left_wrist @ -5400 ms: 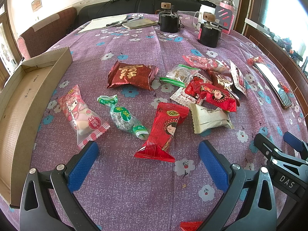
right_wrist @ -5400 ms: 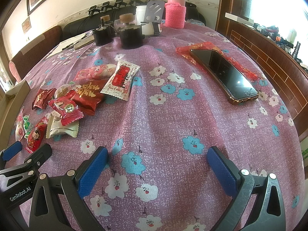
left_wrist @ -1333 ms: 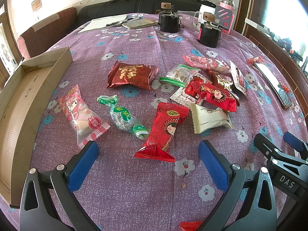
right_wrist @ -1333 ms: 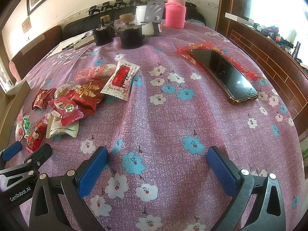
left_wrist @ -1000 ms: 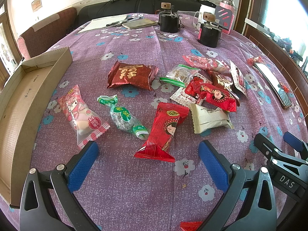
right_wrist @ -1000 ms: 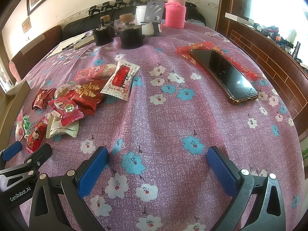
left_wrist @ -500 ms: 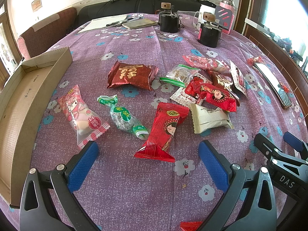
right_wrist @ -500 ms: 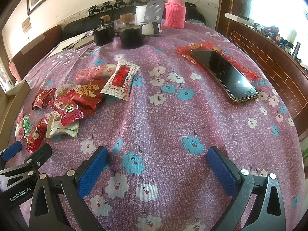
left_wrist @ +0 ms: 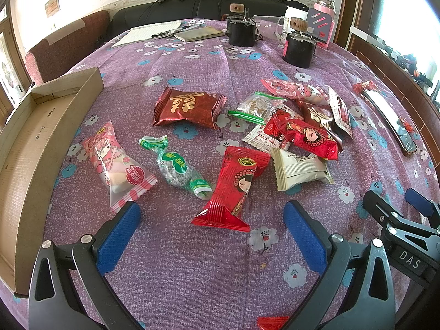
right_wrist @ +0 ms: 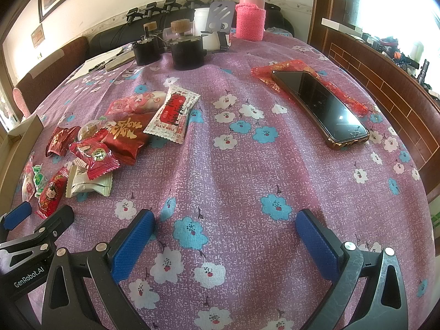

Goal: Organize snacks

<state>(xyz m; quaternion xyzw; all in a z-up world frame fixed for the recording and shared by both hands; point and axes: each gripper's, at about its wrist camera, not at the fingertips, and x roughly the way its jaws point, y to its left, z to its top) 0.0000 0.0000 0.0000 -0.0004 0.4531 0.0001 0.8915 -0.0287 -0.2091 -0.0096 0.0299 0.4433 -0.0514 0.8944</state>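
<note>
Several wrapped snacks lie on the purple flowered tablecloth. In the left wrist view a red packet with a girl's face [left_wrist: 233,189] lies just beyond my open, empty left gripper [left_wrist: 211,220]. Left of it lie a green candy [left_wrist: 176,165] and a pink marshmallow bag [left_wrist: 118,162]. A dark red packet [left_wrist: 189,107] and a white packet [left_wrist: 299,169] lie further out. An open cardboard box [left_wrist: 30,148] stands at the left. My right gripper [right_wrist: 225,228] is open and empty over bare cloth; the snack pile [right_wrist: 110,143] is to its left.
A phone [right_wrist: 319,104] on red paper lies at the right. Two black grinders [right_wrist: 188,48], a pink bottle [right_wrist: 250,13] and a white cup stand at the far side. Notepads and pens [left_wrist: 165,31] lie at the far left.
</note>
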